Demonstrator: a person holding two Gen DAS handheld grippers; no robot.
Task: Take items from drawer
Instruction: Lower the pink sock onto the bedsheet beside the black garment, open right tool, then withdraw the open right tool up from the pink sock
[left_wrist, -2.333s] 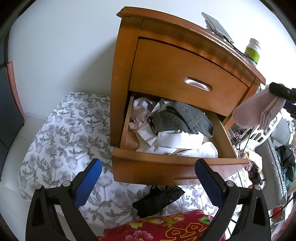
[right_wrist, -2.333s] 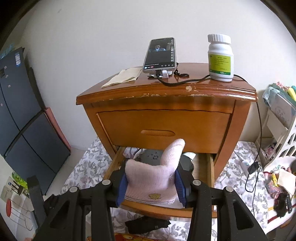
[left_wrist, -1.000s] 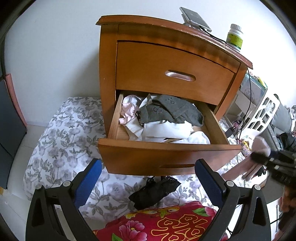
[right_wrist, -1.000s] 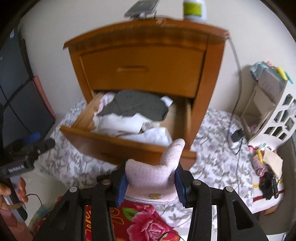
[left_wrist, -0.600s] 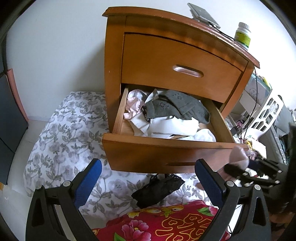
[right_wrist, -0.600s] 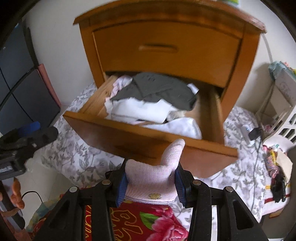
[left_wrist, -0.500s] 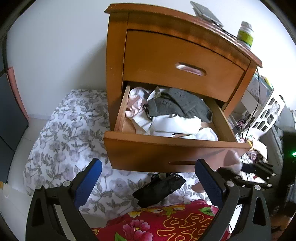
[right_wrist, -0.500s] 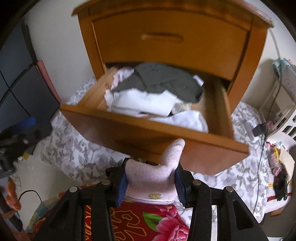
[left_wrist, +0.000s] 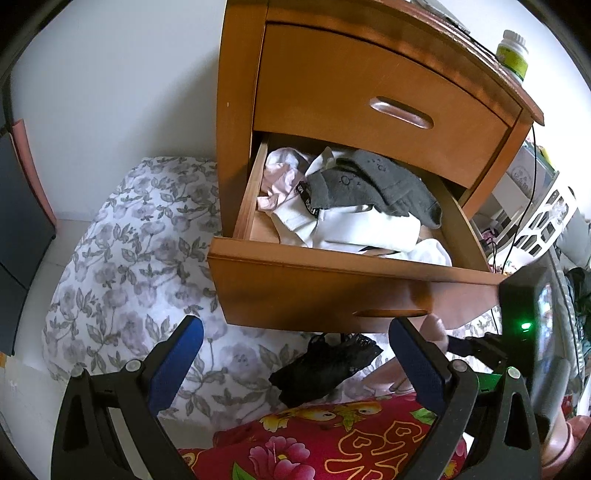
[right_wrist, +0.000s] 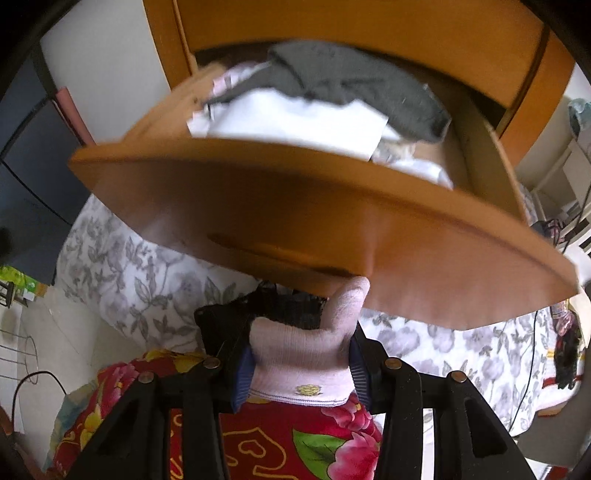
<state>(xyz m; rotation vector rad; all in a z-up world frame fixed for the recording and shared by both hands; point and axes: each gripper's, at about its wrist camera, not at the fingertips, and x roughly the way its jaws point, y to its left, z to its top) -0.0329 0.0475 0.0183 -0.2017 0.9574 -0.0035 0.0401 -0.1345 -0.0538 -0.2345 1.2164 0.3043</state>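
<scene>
Clutching a pink sock (right_wrist: 303, 354), the right gripper (right_wrist: 301, 363) hangs below the drawer (left_wrist: 332, 291); left gripper (left_wrist: 295, 354) spread empty; clothes (left_wrist: 354, 206) remain at twelve o'clock.

Both views: even, soft daylight, bright, no hard shadows. Source appears to lie right of frame, where the white wall (left_wrist: 110, 92) washes out toward the upper right.

Left wrist view: sharp throughout. Mild sheen on the upper drawer front (left_wrist: 369, 92). Soft shadow under the open drawer (left_wrist: 314, 291).

Right wrist view: heavy motion blur on the drawer (right_wrist: 295, 221) and the clothes (right_wrist: 314, 107); the pink sock (right_wrist: 306, 354) close to the lens stays crisp.

Strong fisheye bending; dark vignette in all corners.
</scene>
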